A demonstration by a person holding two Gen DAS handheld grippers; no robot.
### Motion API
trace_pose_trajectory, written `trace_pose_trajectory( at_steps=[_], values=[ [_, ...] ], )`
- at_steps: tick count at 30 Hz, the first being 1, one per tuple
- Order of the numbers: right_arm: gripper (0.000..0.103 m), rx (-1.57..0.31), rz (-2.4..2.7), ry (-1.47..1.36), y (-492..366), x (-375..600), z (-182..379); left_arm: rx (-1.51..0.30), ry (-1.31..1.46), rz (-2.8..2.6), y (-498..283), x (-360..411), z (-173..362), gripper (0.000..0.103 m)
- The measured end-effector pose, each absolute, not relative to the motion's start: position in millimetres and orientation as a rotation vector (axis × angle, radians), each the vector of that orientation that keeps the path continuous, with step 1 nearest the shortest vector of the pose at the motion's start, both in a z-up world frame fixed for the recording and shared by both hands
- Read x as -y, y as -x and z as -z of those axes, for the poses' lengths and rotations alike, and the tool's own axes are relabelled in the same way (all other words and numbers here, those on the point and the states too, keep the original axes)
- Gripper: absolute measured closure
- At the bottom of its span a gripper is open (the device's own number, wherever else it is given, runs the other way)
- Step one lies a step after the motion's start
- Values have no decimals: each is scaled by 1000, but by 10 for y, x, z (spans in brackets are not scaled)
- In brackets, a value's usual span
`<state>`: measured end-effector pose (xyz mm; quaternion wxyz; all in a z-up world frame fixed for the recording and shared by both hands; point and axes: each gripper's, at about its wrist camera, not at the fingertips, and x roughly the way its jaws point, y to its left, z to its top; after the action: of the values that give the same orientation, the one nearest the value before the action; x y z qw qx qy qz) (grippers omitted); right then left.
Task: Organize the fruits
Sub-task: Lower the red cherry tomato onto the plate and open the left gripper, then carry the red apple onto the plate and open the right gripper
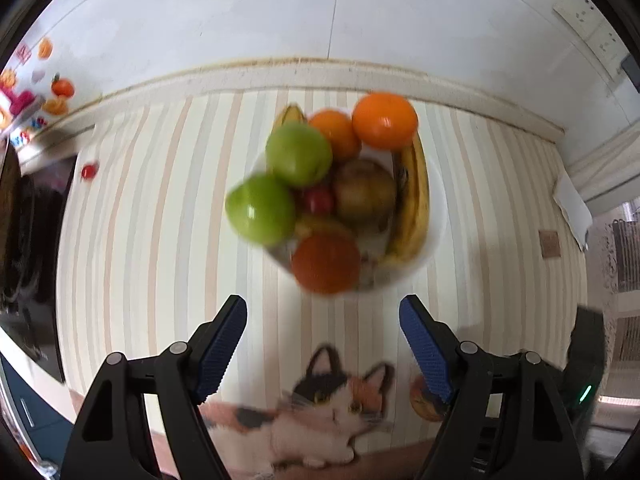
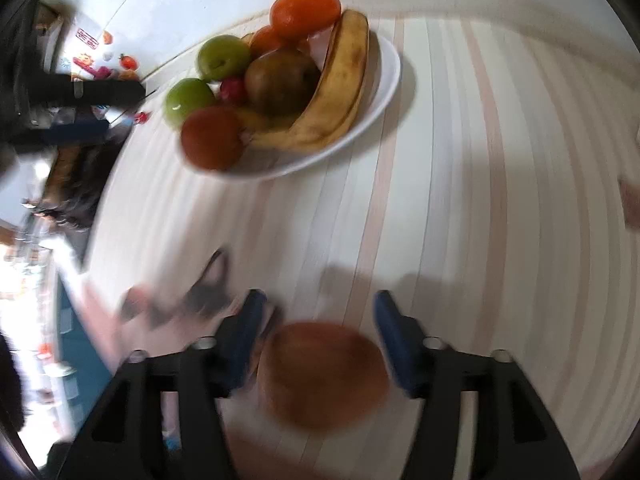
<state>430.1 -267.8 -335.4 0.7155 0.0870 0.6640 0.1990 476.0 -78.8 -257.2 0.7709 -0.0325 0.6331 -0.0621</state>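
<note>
Our left gripper [image 1: 323, 316] hangs spread wide and empty over the striped surface [image 1: 160, 240], the white plate [image 1: 436, 216] of fruit just beyond it at 12 o'clock. On the plate we see two green apples [image 1: 260, 207], oranges [image 1: 384, 121], a brown pear [image 1: 364, 190] and a banana [image 1: 414, 200]. Our right gripper [image 2: 318, 310] also stands apart, a blurred orange-brown fruit [image 2: 322, 376] lying between its fingers [image 2: 244, 336]; we cannot tell whether they touch it. The plate [image 2: 384, 92] sits well off at 11 o'clock.
</note>
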Motion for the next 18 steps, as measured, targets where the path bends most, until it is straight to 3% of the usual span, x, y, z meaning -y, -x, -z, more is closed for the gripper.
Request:
trace_pose_trajectory(
  at_steps=[8,12,18],
  values=[
    [22,-1594,-476,-174,-4002,2736,3526,-1463,72,147,-4376,828,2847,25],
    [33,-1670,-544,-159,-3929,2478,3728,-1503,70,135,-4249,809,2968,25],
    [34,-1619,-515,-82,-3849,2372,3686,-1504,106,106,-4196,690,2979,25]
  ],
)
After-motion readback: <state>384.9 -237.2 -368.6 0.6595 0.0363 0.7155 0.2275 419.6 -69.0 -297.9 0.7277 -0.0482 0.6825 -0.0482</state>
